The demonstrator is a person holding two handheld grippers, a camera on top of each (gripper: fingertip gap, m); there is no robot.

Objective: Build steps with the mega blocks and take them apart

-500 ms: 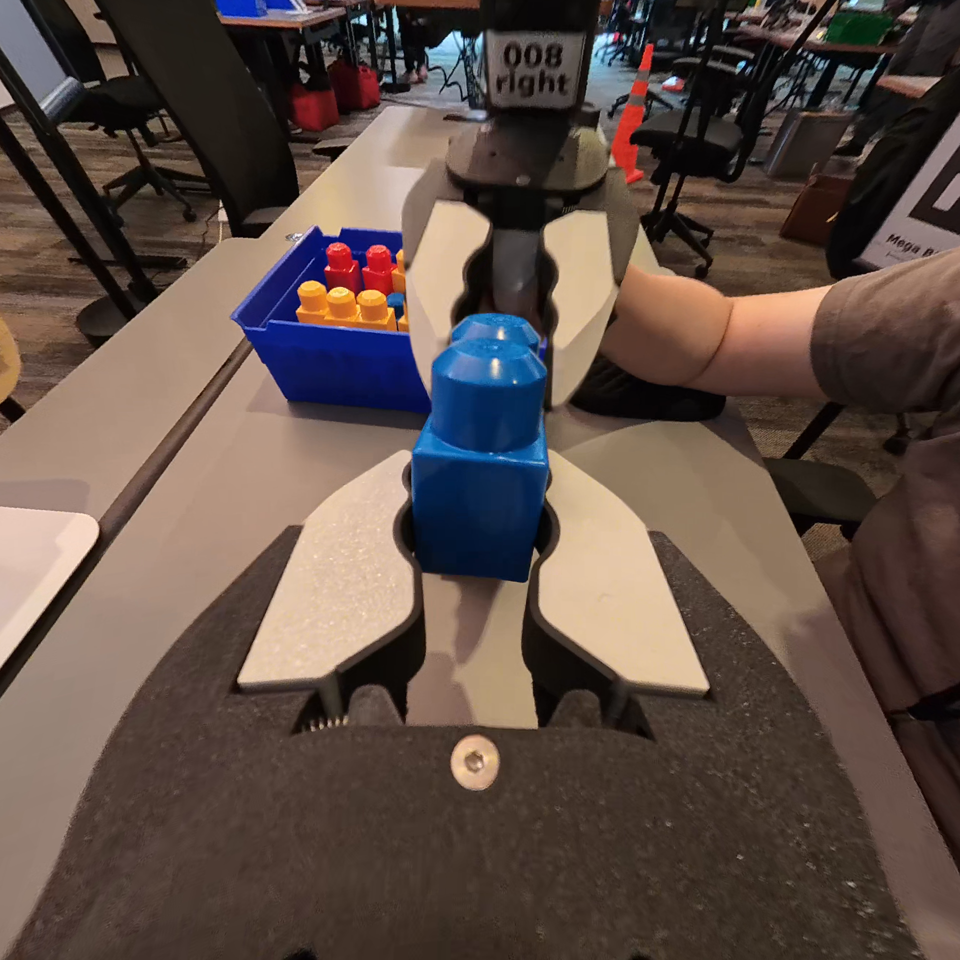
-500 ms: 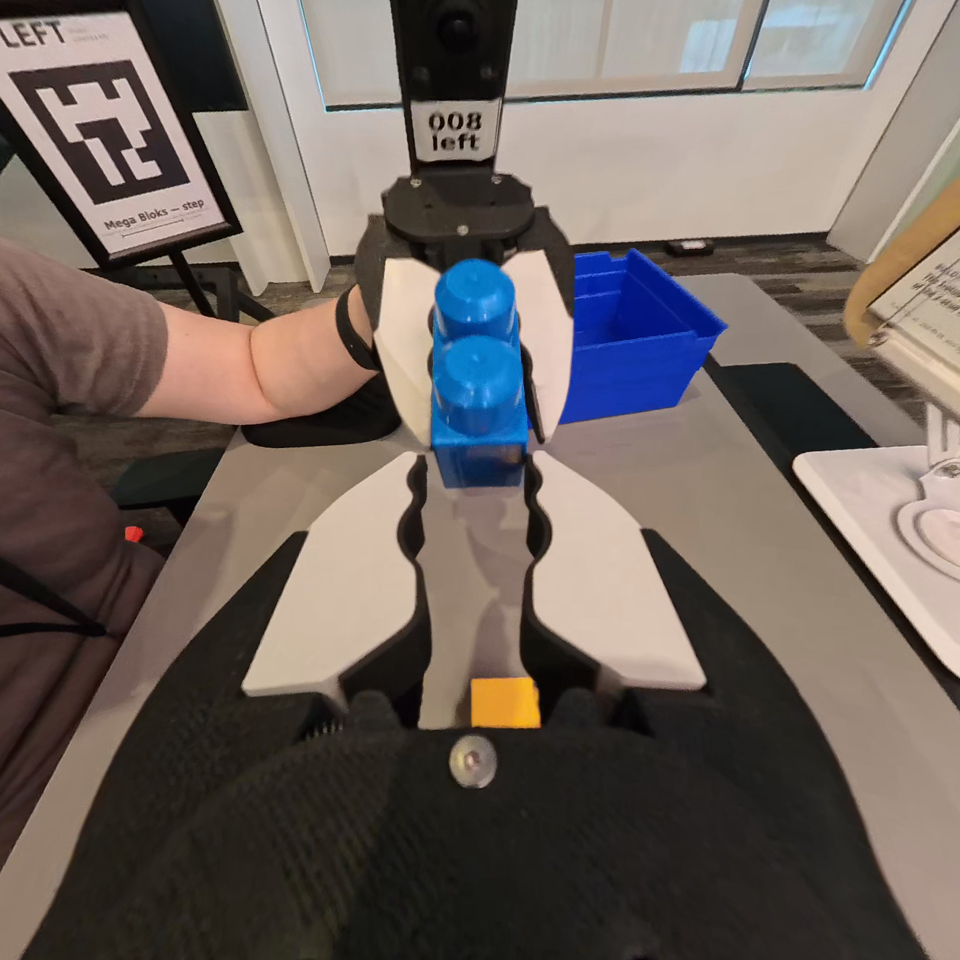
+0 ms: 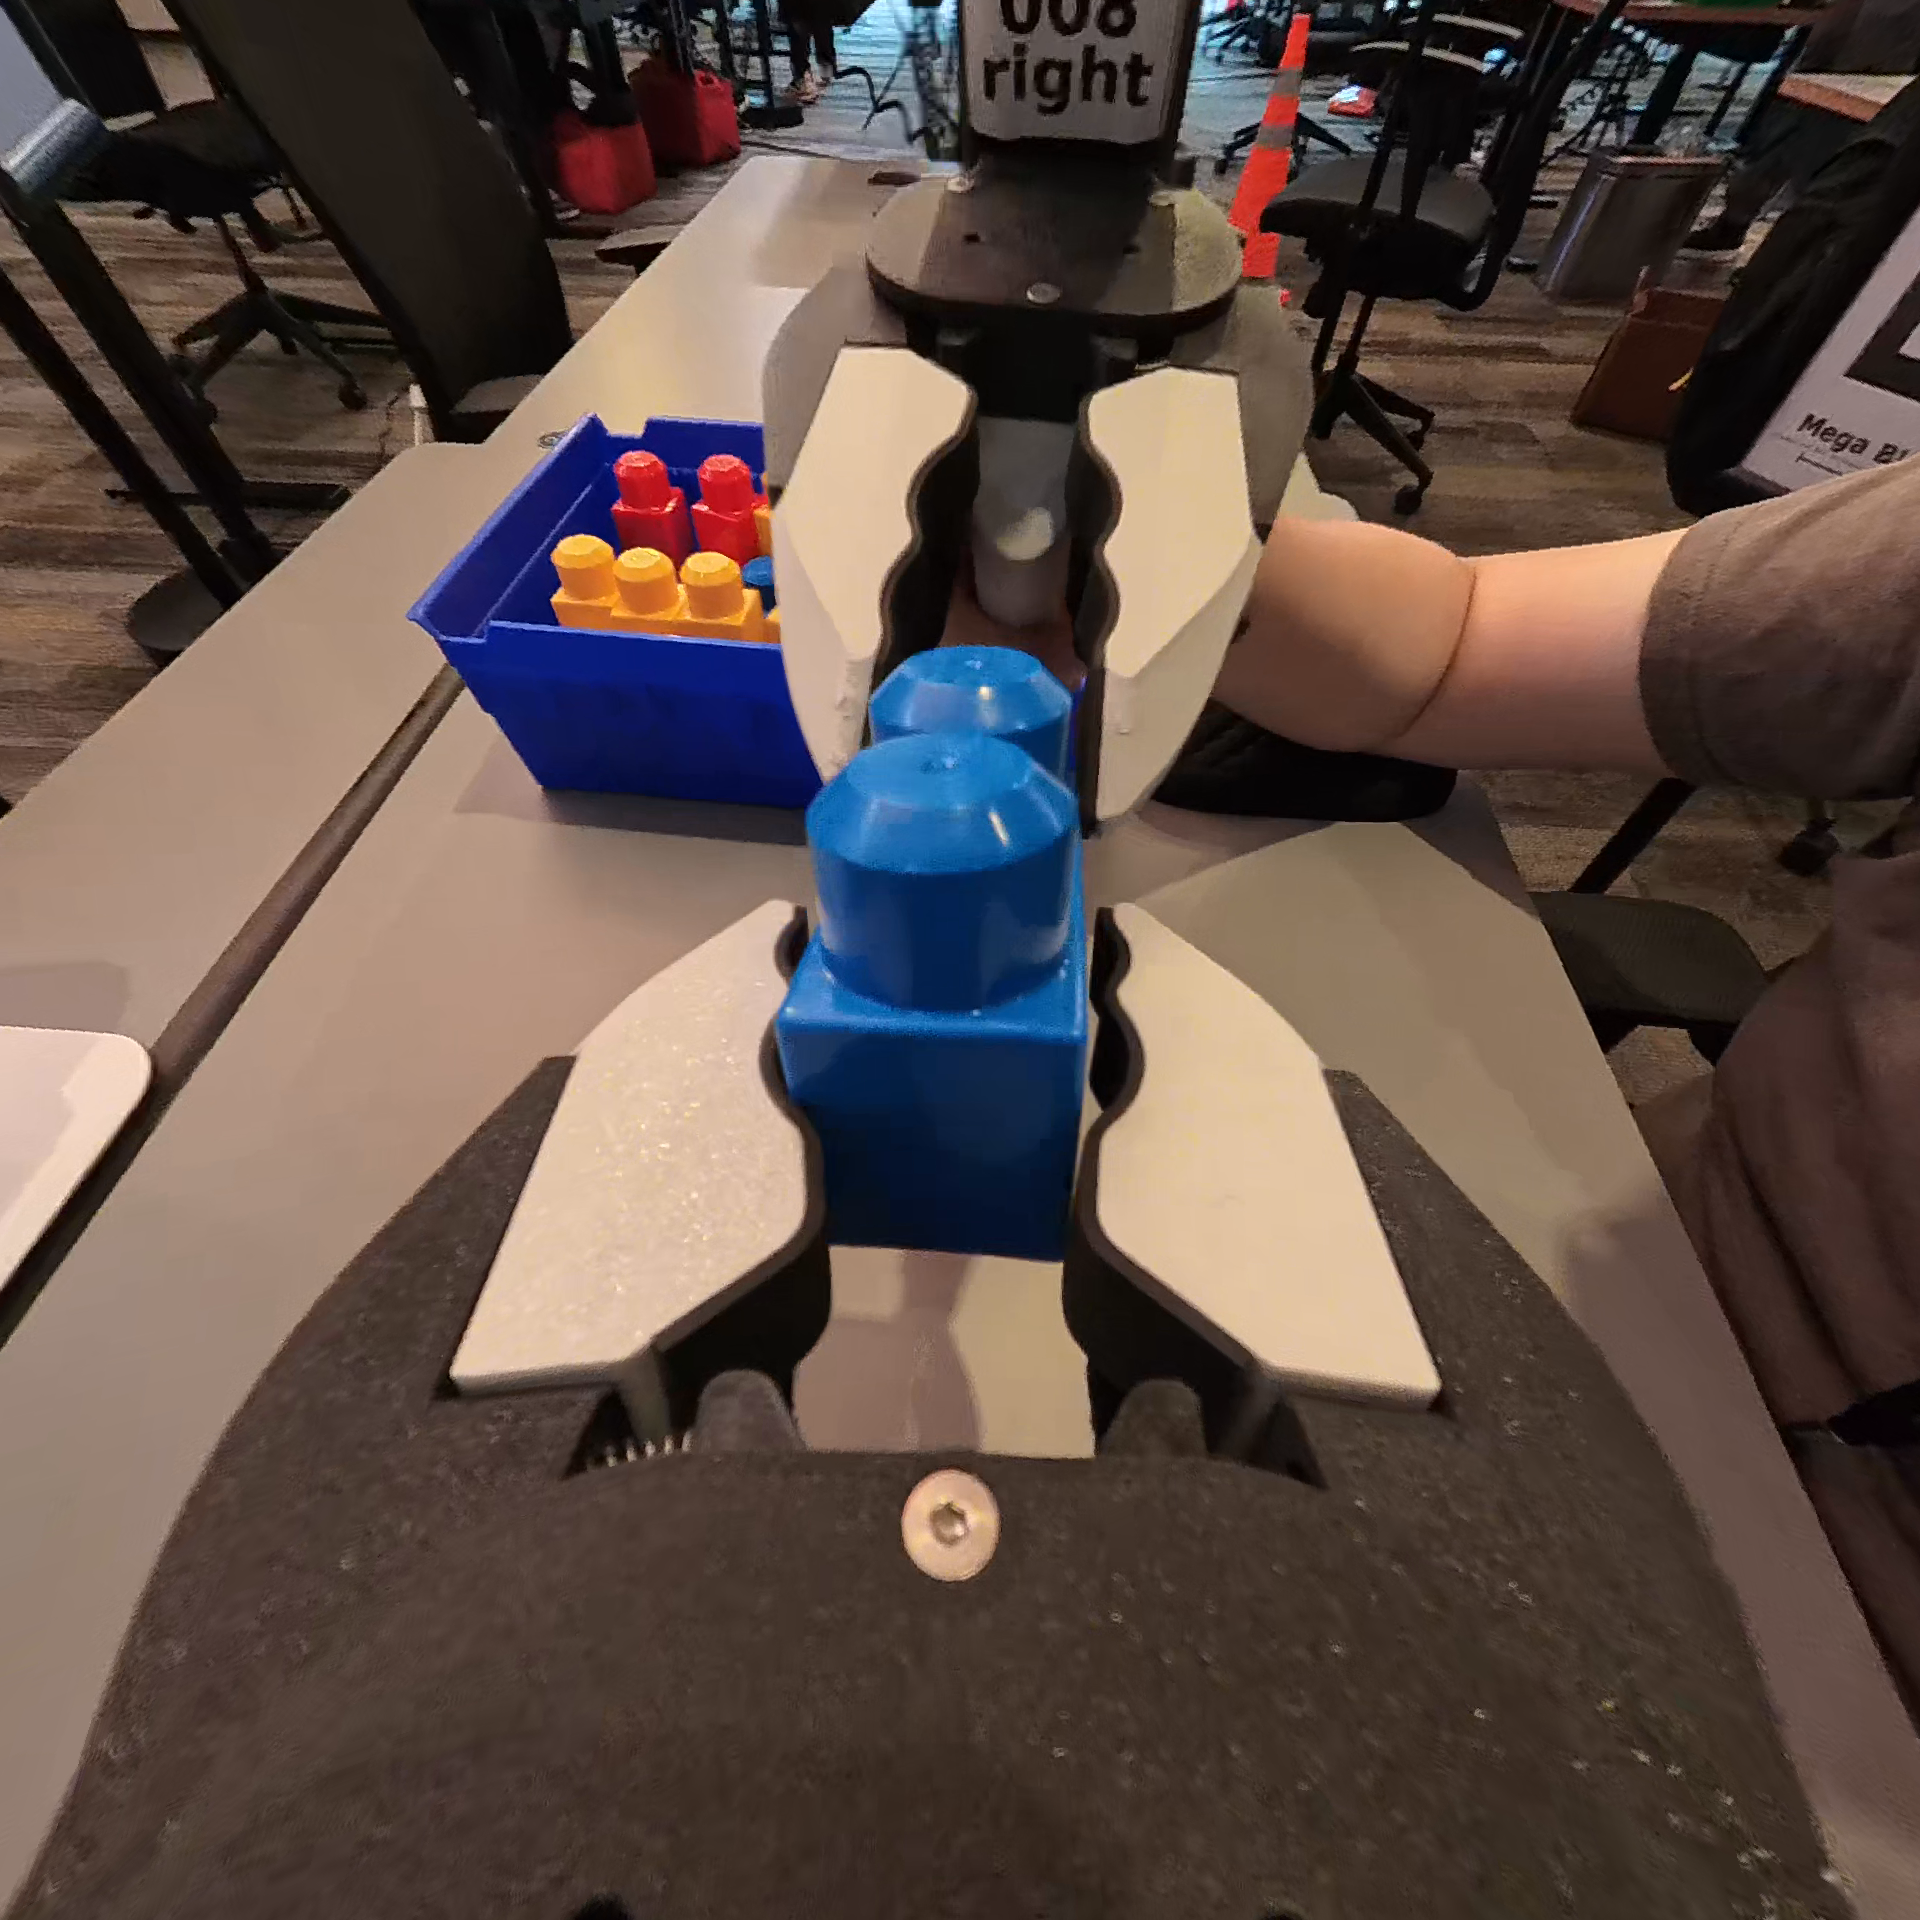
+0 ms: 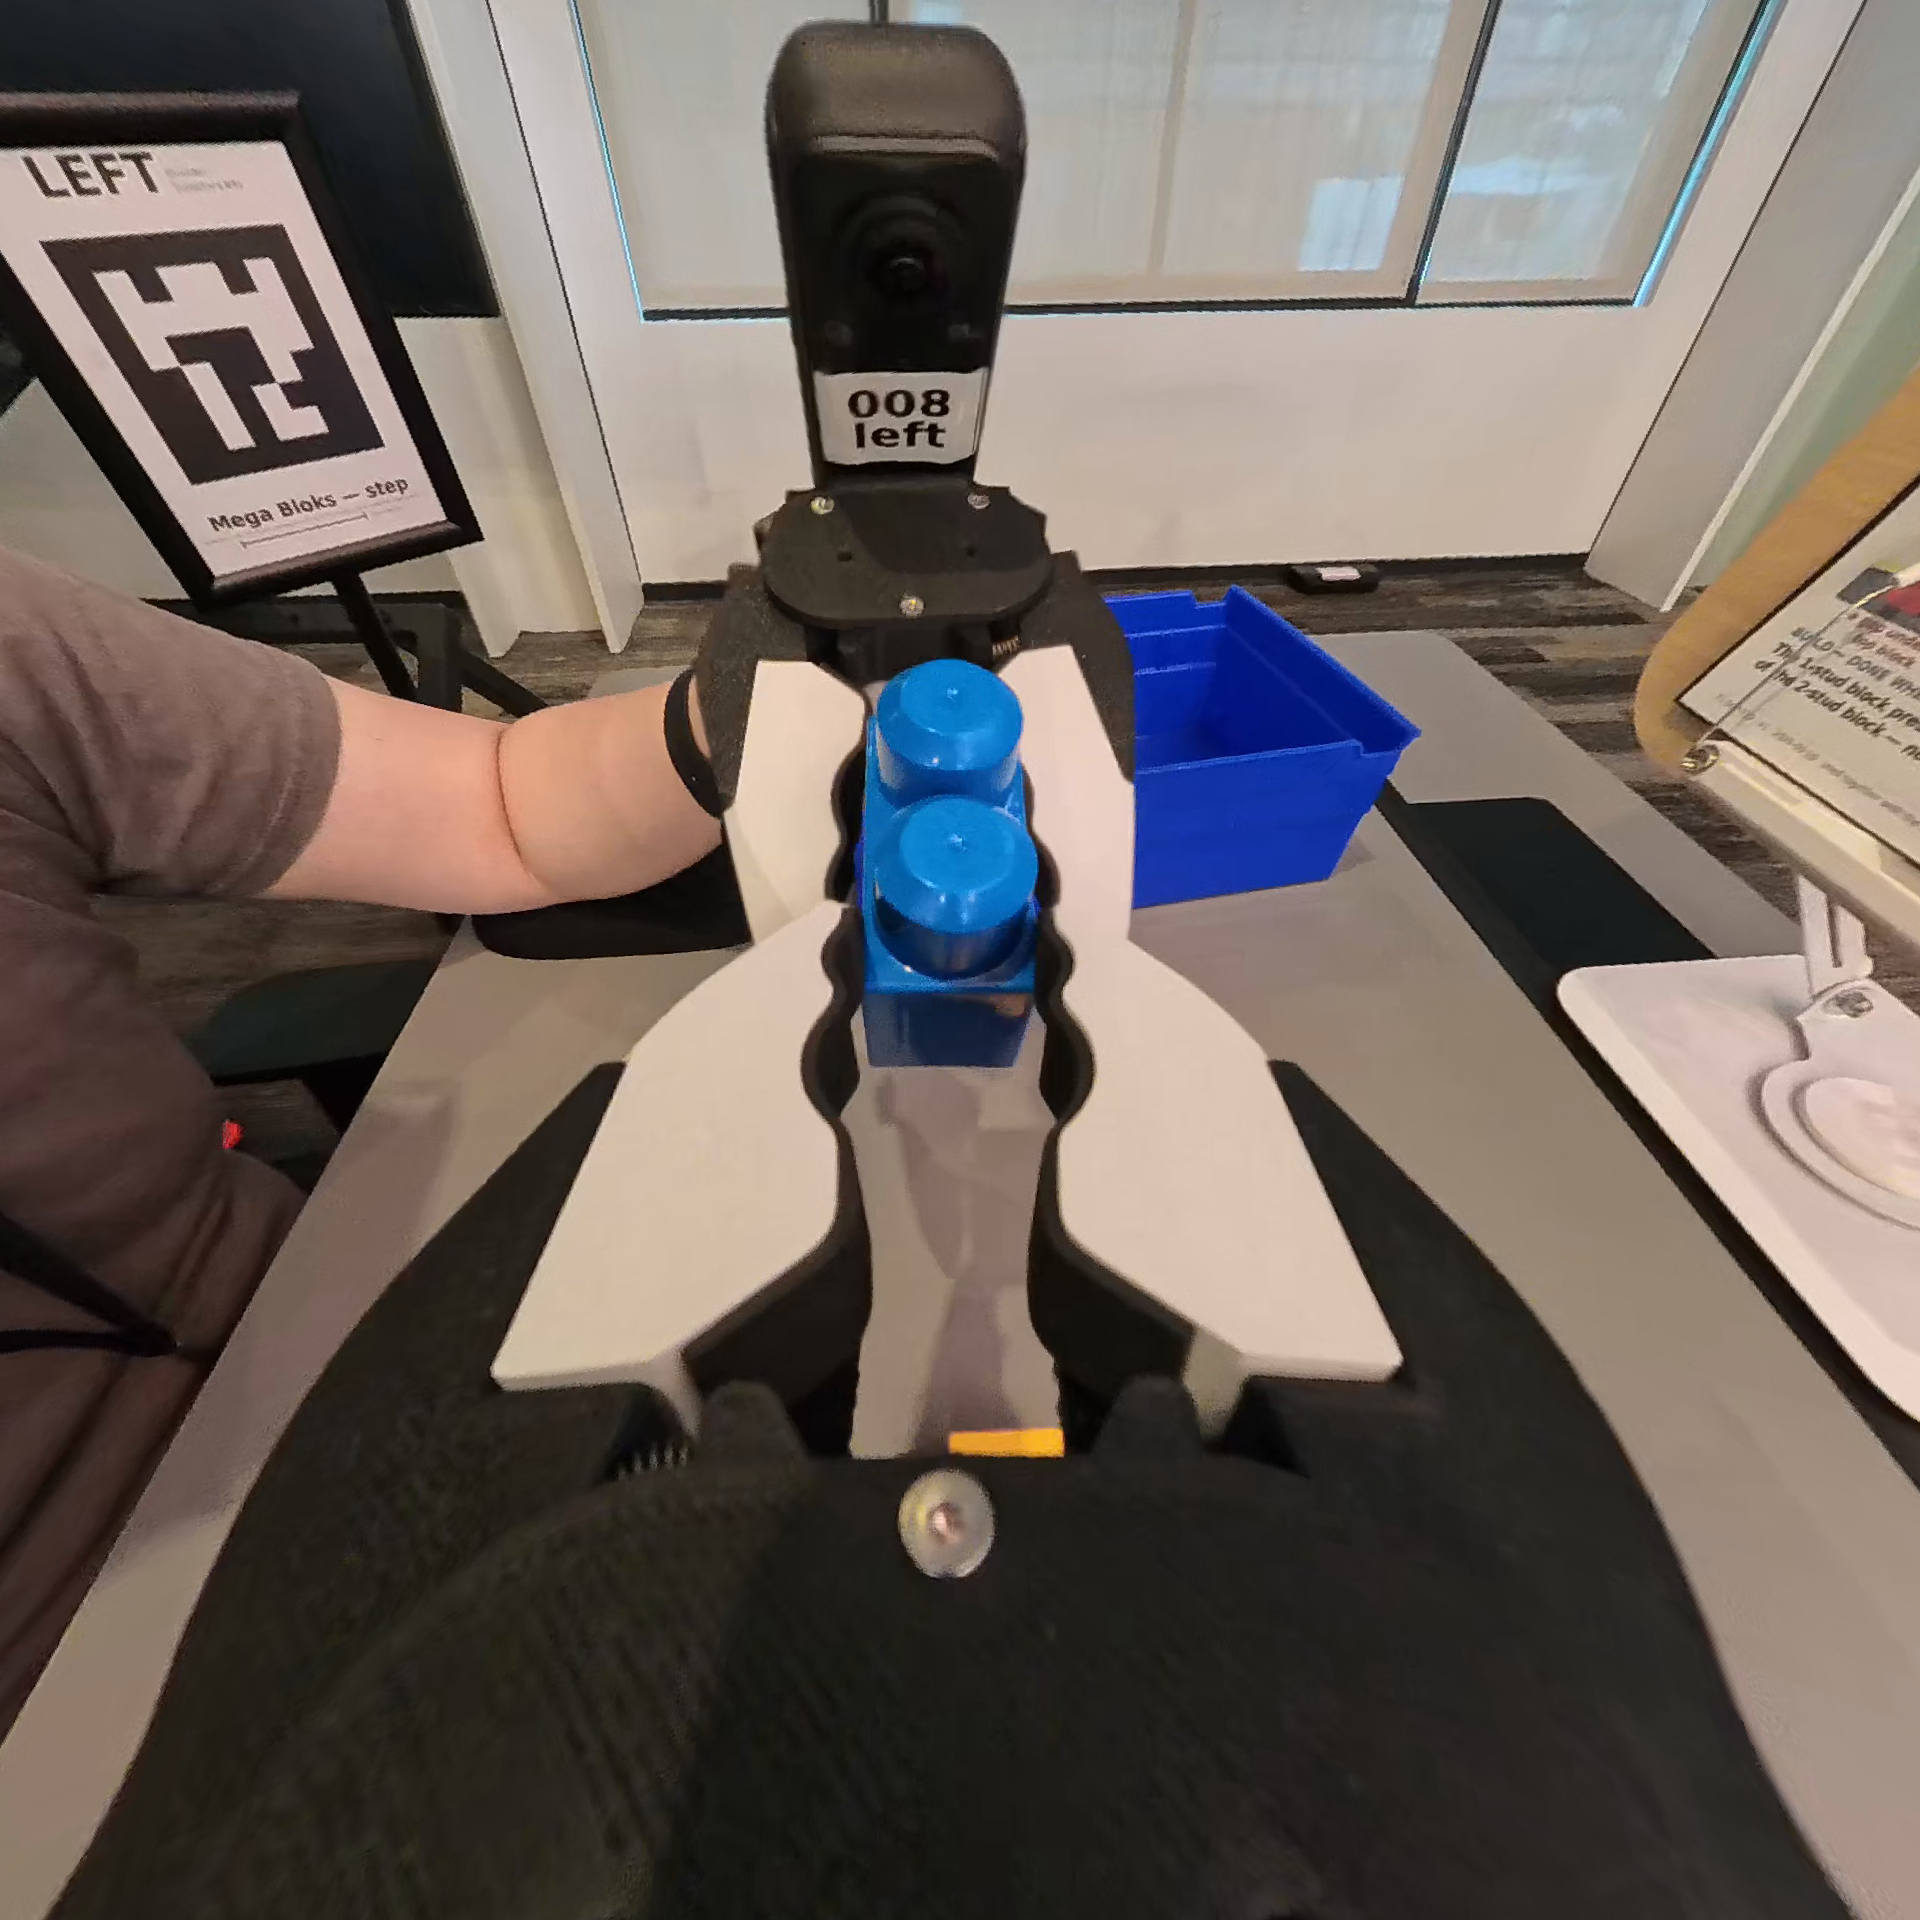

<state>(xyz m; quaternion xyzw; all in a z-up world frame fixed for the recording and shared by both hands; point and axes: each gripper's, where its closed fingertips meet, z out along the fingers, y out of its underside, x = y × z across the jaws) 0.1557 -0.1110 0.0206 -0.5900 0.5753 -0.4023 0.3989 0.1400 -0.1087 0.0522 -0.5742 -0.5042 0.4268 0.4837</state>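
1. On the far left of the left wrist view, a blue bin [image 3: 623,717] sits on the grey table [image 3: 364,987], well apart from the work. It holds red blocks [image 3: 681,509] and yellow blocks [image 3: 649,592]. I leave those alone.
2. At centre, my left gripper [image 3: 945,925] has its tongs closed narrow on the blue two-stud block [image 3: 935,1122], pads against both side walls of the near half. Whether the block rests on the table or hangs just above it, I cannot tell.
3. What changed in the last half second: my right gripper [image 4: 940,925] has come forward. Before, the block stood just beyond its fingertips; now the tips reach around the near stud and body. The tongs are narrow but not clamped, since a dark sliver shows on each side of the block.
4. I take that to mean a two-handed hold is being set up, to steady the block or pass it across. No step is built on it yet, both studs being bare.
5. Close under the right wrist camera, a sliver of a yellow block [image 4: 1006,1442] shows between the finger roots; I judge it the next piece.
6. To the right in that view stands a second blue bin [image 4: 1247,821], just beside the left gripper.
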